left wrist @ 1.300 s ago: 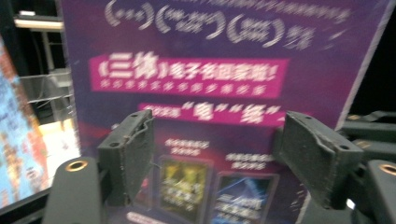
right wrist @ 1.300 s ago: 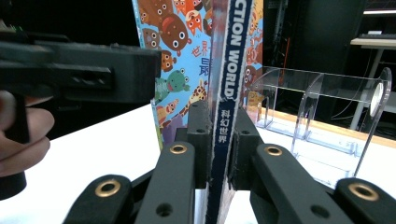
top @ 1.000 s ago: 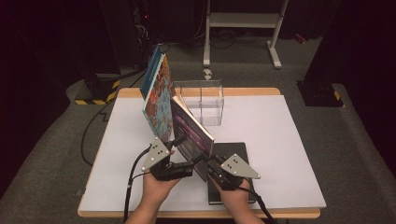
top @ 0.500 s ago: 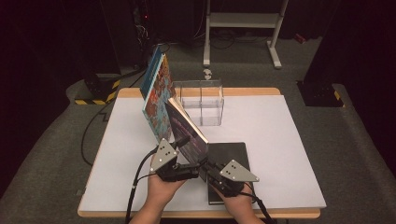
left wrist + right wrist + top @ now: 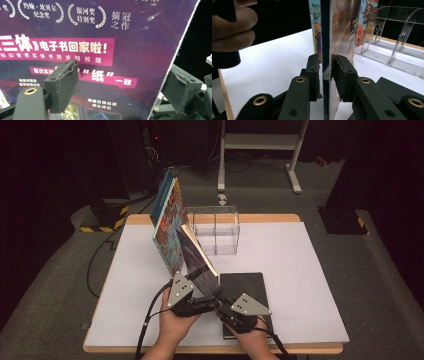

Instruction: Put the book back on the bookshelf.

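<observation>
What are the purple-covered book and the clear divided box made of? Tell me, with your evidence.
Purple-covered book: card or paper, glossy printed finish; sheen on the cover, frayed white edge. Clear divided box: probably rigid acrylic, possibly glass; the table shows through its walls.

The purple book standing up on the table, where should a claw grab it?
Grab the purple book by its thin near edge, coming from the person's side. It stands tilted on its bottom edge, so that edge slips between open jaws, as with the right claw.
</observation>
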